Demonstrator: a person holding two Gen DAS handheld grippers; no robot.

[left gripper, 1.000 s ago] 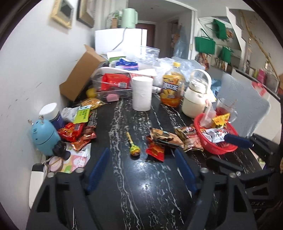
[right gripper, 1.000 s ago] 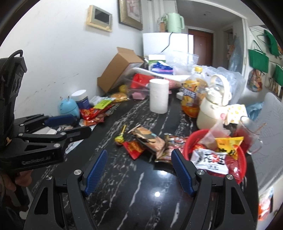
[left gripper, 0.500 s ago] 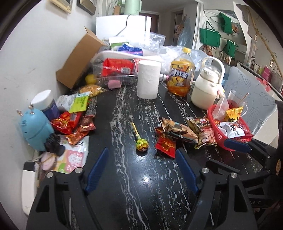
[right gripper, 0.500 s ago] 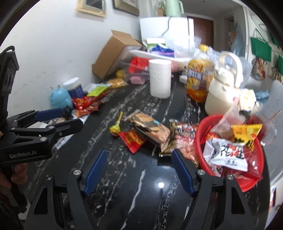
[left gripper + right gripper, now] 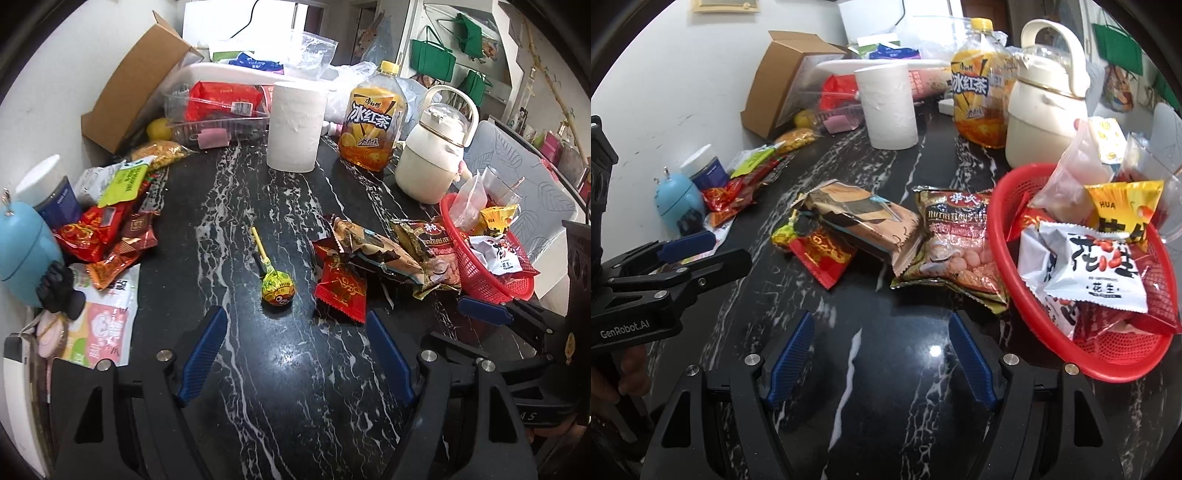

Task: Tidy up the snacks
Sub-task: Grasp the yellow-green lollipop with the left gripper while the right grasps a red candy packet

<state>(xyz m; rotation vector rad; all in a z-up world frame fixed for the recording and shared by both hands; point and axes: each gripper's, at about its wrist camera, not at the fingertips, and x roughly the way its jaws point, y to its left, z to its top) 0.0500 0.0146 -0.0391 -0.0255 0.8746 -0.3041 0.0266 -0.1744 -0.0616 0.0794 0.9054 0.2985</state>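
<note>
lollipop (image 5: pixel 277 291): yellow-green wrapped head, yellow stick angled up and left, lying flat on the black marbled surface (image 5: pixel 295 387). small red packet (image 5: pixel 341 290): flat, just right of the lollipop, its upper edge tucked under a tan-and-black wafer packet (image 5: pixel 373 251). brown nut bag (image 5: pixel 955 243): flat, overlapped by the wafer packet on its left, its right edge touching the red basket (image 5: pixel 1004 229). the basket holds a white peanut packet (image 5: pixel 1097 269), a yellow packet (image 5: pixel 1123 206), a clear bag and red packets. further red, orange and green packets (image 5: pixel 107 236) lie heaped at the wall side.
</note>
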